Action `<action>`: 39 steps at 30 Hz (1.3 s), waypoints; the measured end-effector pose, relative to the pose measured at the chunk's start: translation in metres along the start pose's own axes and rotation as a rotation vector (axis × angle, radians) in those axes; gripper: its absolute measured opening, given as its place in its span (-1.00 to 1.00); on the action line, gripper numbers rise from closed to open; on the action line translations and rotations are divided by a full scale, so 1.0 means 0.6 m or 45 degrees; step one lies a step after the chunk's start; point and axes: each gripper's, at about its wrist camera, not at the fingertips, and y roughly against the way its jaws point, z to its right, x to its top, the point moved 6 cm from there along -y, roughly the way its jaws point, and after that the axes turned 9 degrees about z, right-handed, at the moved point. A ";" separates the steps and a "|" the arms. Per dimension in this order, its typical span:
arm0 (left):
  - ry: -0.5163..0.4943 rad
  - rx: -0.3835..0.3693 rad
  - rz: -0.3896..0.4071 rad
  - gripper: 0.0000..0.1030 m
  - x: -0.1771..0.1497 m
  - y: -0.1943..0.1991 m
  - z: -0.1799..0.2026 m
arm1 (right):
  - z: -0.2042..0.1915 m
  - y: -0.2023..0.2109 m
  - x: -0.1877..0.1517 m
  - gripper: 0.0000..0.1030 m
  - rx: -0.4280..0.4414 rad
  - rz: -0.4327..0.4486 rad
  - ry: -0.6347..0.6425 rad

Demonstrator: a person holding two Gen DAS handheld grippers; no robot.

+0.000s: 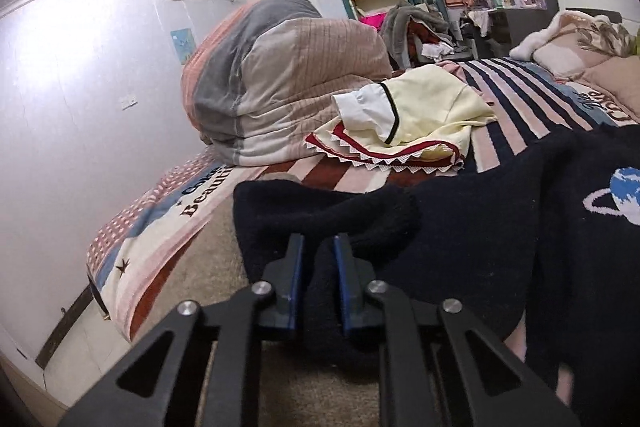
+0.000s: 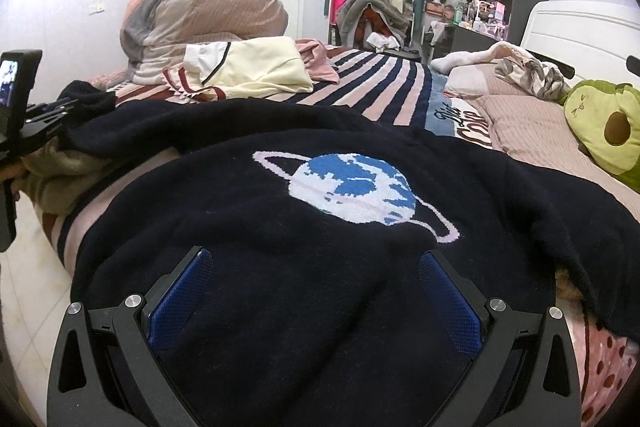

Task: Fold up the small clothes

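A dark navy knit sweater (image 2: 248,203) with a blue and white ringed planet (image 2: 352,191) lies spread on the striped bed cover. My left gripper (image 1: 318,243) is shut on the sweater's sleeve (image 1: 340,215) at the bed's left edge. It also shows in the right wrist view (image 2: 44,123) at the far left. My right gripper (image 2: 316,267) is open, its blue pads (image 2: 182,291) wide apart over the sweater's lower hem. The planet shows at the right edge of the left wrist view (image 1: 624,195).
A cream and white garment with red zigzag trim (image 1: 412,119) lies further up the bed, beside a rolled quilt (image 1: 280,83). An avocado plush (image 2: 604,131) and pillows sit at the right. Tiled floor (image 1: 84,343) lies left of the bed.
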 end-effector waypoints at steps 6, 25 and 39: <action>-0.078 -0.062 -0.036 0.05 -0.003 -0.003 0.021 | 0.010 0.006 -0.001 0.99 0.009 0.012 -0.027; 0.043 -0.181 0.295 -0.90 0.144 0.131 0.061 | 0.096 0.047 -0.012 0.99 0.014 0.084 -0.226; 0.100 -1.039 0.352 -0.91 0.196 0.313 0.383 | 0.218 0.122 -0.040 0.99 -0.052 0.188 -0.436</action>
